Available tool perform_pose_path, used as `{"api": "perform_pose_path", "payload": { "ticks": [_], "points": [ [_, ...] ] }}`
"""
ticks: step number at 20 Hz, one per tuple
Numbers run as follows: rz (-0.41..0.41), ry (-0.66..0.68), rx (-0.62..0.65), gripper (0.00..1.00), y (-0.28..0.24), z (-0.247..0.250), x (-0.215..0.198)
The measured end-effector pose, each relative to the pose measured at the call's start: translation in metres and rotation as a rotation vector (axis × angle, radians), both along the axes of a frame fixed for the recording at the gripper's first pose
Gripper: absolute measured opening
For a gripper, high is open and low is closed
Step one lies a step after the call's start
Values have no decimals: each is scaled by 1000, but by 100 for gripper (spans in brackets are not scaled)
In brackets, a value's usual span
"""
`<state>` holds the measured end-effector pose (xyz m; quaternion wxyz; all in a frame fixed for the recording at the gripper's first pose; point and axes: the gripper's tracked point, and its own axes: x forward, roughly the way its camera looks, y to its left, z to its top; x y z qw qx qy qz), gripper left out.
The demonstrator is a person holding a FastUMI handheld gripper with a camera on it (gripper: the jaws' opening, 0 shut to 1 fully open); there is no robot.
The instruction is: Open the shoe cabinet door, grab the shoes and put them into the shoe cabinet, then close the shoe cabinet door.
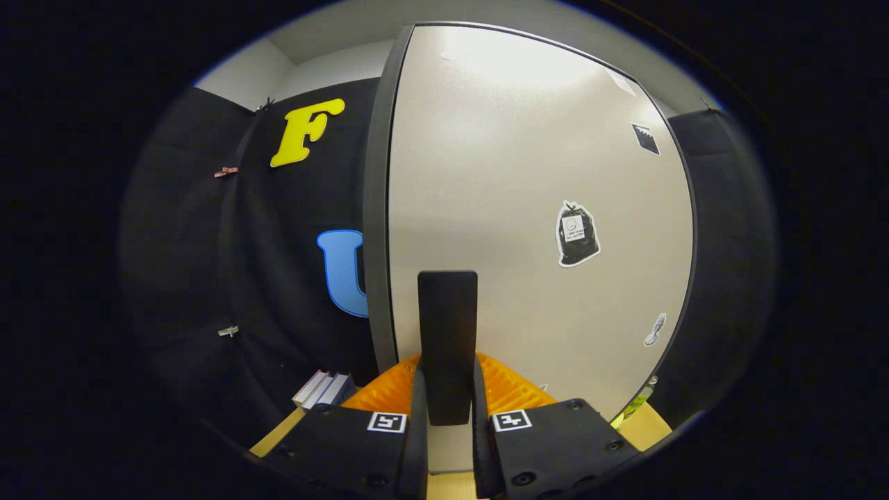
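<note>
I have the gripper (448, 403) up close against the shoe cabinet door (528, 222), a pale, matte panel with a dark edge band (375, 229) running down its near side. The door's handle (448, 344) is a dark upright bar mounted on the panel, and it stands right between my two fingers (419, 417); both fingers press against its lower end, one on each side, so the tongs are clenched on the handle. Each finger block carries a small square black-and-white marker (387, 421) on its top face. On the door I see a sticker (577, 234) shaped like a tied black bag, placed beyond the handle toward the door's far edge; it has a small pale label with writing too small for me to read. A small dark square sticker (645, 138) sits near the door's upper far corner, and a small pale sticker (655, 329) sits low by the far edge; I can read nothing on either. Behind the fingers, at the foot of the door, an orange ribbed piece (510, 389) shows on both sides of the handle. Beside the door's banded edge, low down on a tan surface (278, 432), lies a small stack of white and blue flat items (325, 389), against the black cloth wall (278, 278). I cannot tell from here whether the door is flush shut or ajar.
</note>
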<state>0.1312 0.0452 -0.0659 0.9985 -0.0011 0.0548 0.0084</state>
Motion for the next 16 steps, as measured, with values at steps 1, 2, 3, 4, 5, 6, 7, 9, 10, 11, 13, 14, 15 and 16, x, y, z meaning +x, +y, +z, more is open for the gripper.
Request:
{"api": "perform_pose_path", "payload": {
  "ticks": [1, 2, 3, 4, 5, 6, 7, 9, 10, 11, 13, 14, 15, 16],
  "points": [
    [5, 1, 2, 30, 0, 0, -2],
    [10, 3, 10, 30, 0, 0, -4],
    [14, 5, 19, 30, 0, 1, -7],
    [18, 8, 24, 30, -1, 2, -10],
    [19, 8, 25, 30, -1, 3, -14],
    [22, 7, 25, 30, -2, 3, -18],
    [25, 7, 26, 30, -3, 4, -22],
    [30, 6, 40, 30, -4, 7, -33],
    [35, 6, 51, 30, -5, 8, -40],
    [40, 8, 62, 30, -8, 11, -47],
    [51, 13, 68, 30, -14, 13, -54],
    [58, 16, 68, 30, -16, 13, -61],
    [68, 22, 70, 30, -18, 14, -70],
    [78, 30, 73, 30, -21, 14, -78]
  ]
}}
